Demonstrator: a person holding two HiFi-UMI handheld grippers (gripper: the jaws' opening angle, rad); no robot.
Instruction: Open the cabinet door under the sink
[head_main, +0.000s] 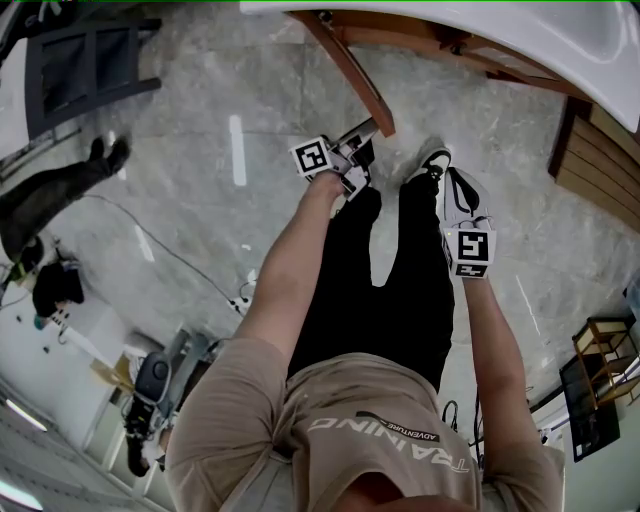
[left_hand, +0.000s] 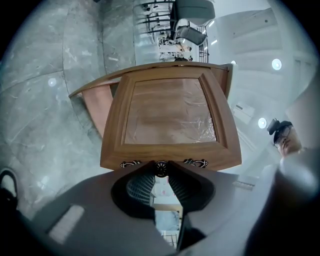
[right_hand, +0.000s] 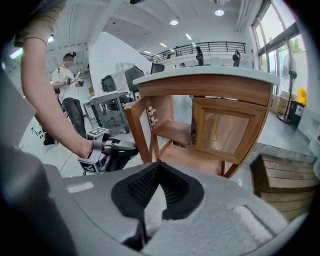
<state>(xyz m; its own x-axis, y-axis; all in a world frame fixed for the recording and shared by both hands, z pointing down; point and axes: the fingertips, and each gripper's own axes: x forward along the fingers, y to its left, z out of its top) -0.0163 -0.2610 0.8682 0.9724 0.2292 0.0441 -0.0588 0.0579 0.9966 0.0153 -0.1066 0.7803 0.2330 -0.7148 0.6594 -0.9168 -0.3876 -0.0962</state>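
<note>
With the left fingers (left_hand: 141, 187) clamped on the door (left_hand: 170, 112) knob (left_hand: 161, 168) at their tips and right fingers (right_hand: 143, 187) shut on nothing, I'd pull gently along the hinge arc.

beige tee, black trousers, grey grippers

the person wears a beige short-sleeved t-shirt (head_main: 300, 440) with pale block lettering and a small dark label, at six o'clock in the head view. black trousers (head_main: 390, 290) fill the centre, and a white-and-black shoe (head_main: 432, 160) shows near one o'clock. the left gripper (left_hand: 161, 172) and right gripper (right_hand: 159, 167) have smooth grey shells and black ribbed pads (right_hand: 145, 187). each carries a white cube (head_main: 312, 156) printed with black square markers.
</note>
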